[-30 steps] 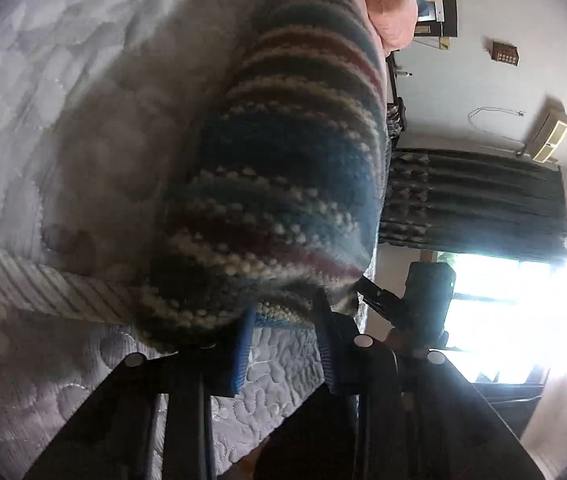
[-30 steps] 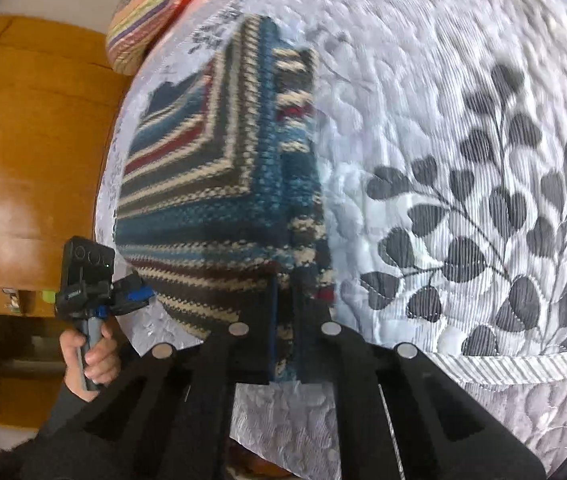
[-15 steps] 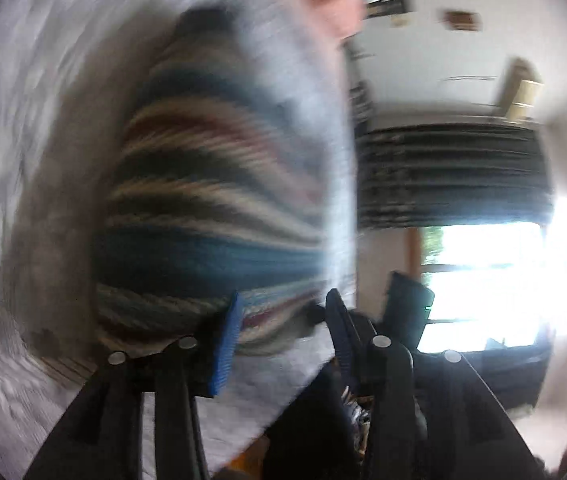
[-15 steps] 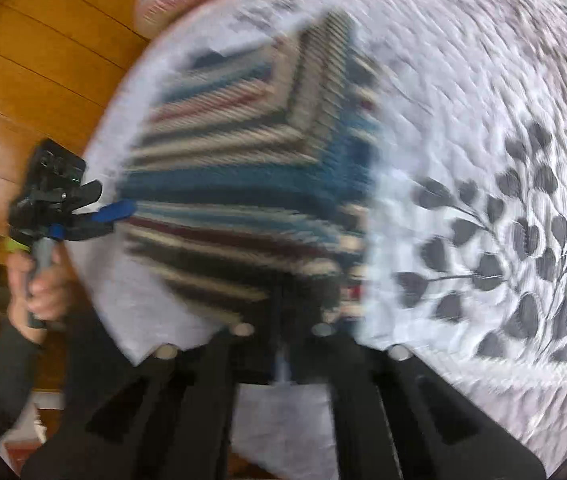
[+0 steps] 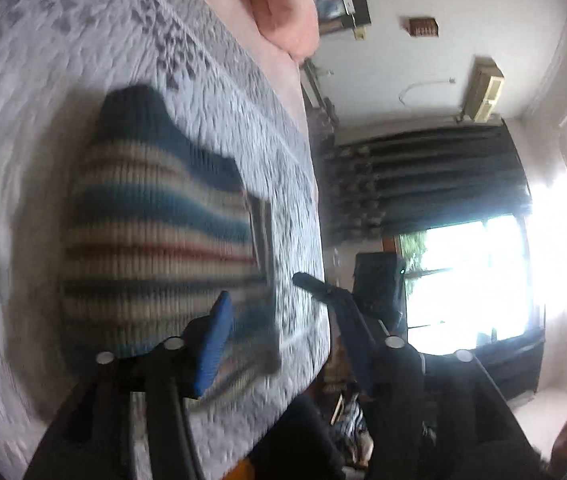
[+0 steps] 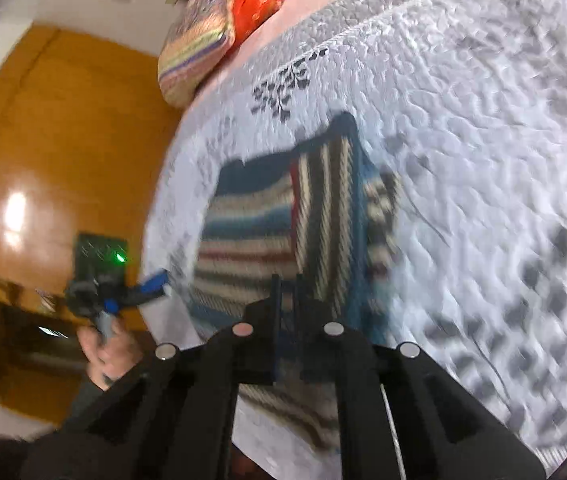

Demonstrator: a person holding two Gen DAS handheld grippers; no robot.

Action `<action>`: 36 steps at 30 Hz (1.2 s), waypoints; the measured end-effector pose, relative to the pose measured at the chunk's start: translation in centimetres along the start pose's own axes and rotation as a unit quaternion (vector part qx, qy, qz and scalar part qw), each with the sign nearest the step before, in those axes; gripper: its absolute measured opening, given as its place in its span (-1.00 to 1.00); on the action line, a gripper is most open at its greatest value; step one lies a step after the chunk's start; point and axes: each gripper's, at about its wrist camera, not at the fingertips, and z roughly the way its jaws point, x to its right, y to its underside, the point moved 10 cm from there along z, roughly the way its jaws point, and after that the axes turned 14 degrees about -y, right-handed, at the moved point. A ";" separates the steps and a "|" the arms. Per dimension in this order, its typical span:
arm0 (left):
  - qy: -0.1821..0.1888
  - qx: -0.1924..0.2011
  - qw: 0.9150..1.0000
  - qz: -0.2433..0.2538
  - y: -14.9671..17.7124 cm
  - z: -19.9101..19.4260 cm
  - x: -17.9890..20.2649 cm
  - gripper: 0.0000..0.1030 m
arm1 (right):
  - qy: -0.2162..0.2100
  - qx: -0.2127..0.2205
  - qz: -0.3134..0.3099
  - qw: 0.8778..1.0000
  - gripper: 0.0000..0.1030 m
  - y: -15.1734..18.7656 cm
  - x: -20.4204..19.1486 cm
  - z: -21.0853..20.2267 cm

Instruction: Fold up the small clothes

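Left tool is spread wide with nothing between its fingers. One blue pad sits over the near edge of the striped knit sweater, the other finger hangs out past the edge of the bed. In the right wrist view you can see that same tool off the side of the mattress, gripped by a hand in a dark sleeve.

Right tool is closed down to a thin slit, right over the sweater's near part. Honestly can't tell if it's pinching any fabric, the frame is too smeared.

The sweater lies folded on the white quilted bedspread, close to the bed's near edge, one striped panel turned crosswise over the rest. The bedspread has dark leaf prints. Further out there's a striped pillow with an orange-red bundle beside it, a wooden wardrobe, dark curtains and a bright window.
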 end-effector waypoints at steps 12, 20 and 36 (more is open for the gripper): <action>-0.041 -0.015 0.999 -0.001 -2.5 0.8 -2.5 -0.13 | 0.012 0.008 0.015 1.000 -0.88 -4.8 2.5 1.3; -0.096 -0.037 0.995 0.015 -1.8 1.3 -3.4 -0.19 | 0.069 -0.011 0.014 0.997 -0.88 -3.6 3.4 1.5; -0.131 -0.080 0.988 0.029 11.8 -1.6 -6.8 0.06 | 0.061 -0.051 0.031 0.996 -0.83 8.8 2.4 -1.2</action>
